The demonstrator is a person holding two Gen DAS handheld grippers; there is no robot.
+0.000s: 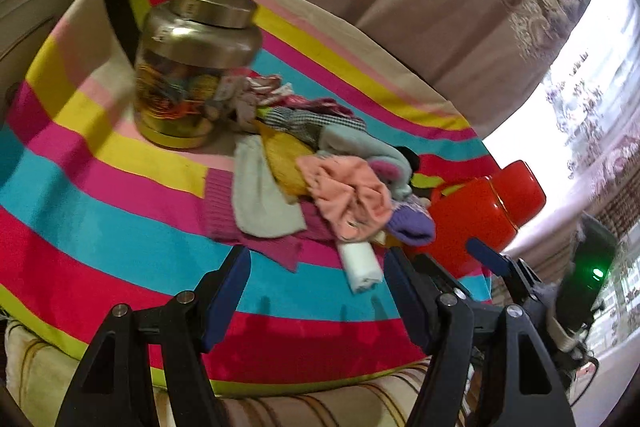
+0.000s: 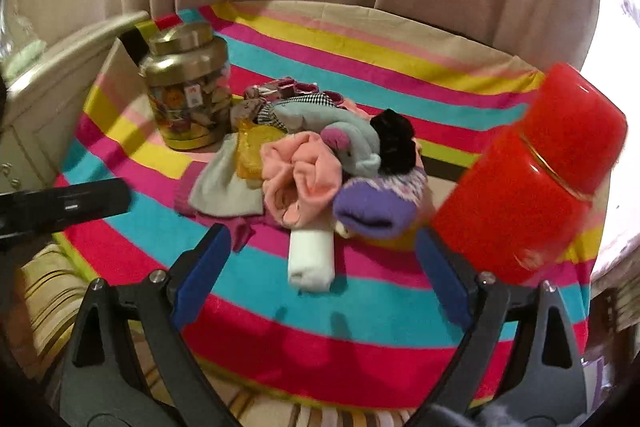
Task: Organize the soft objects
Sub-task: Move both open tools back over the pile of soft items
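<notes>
On the striped cloth (image 2: 360, 311) we see the pile of soft things (image 2: 320, 163) lying between the gold-lidded jar (image 2: 186, 95) and the red container (image 2: 528, 183). We hold our left gripper (image 1: 316, 287) and right gripper (image 2: 324, 267) just short of the pile, both with fingers spread and holding nothing. A rolled white cloth (image 2: 311, 259) lies nearest us.

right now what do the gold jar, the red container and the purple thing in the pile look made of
Gold jar: brushed-metal-looking lid and shoulder with dull highlights, over a clear body showing its contents.
Red container: glossy, probably plastic; hard reflections, gold band.
Purple sock: soft knit, fuzzy matte surface.
</notes>
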